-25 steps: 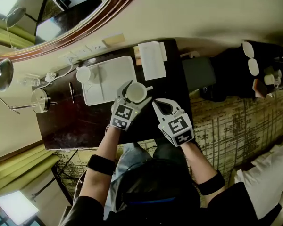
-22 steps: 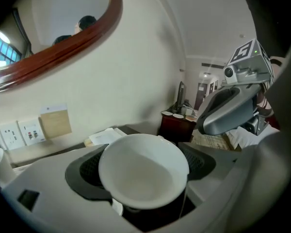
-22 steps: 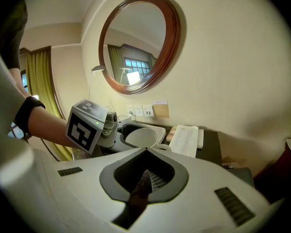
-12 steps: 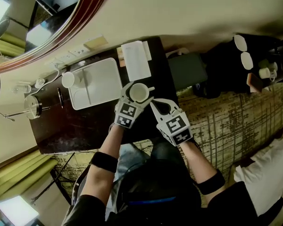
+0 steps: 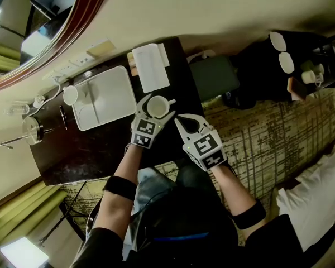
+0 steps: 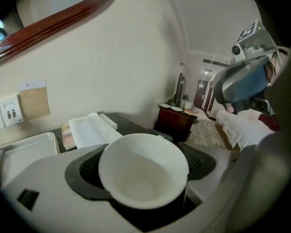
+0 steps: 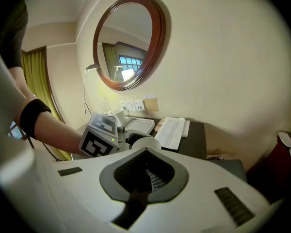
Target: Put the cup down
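The left gripper [image 5: 154, 109] clasps the white cup [image 6: 143, 171] near the table's [image 5: 89, 149] right edge. The right gripper [image 5: 181, 121] is closed and empty.

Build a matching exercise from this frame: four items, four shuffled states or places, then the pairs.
Items
1. cup
2. right gripper
3. tray
4. booklet

States or places
A. paper pages near the wall, on the right part of the desk in the head view
B. jaws shut, nothing between them
C. clamped between the jaws of the left gripper, mouth up
D. white, flat on the desk, left of the booklet in the head view

Pairs: 1-C, 2-B, 3-D, 4-A
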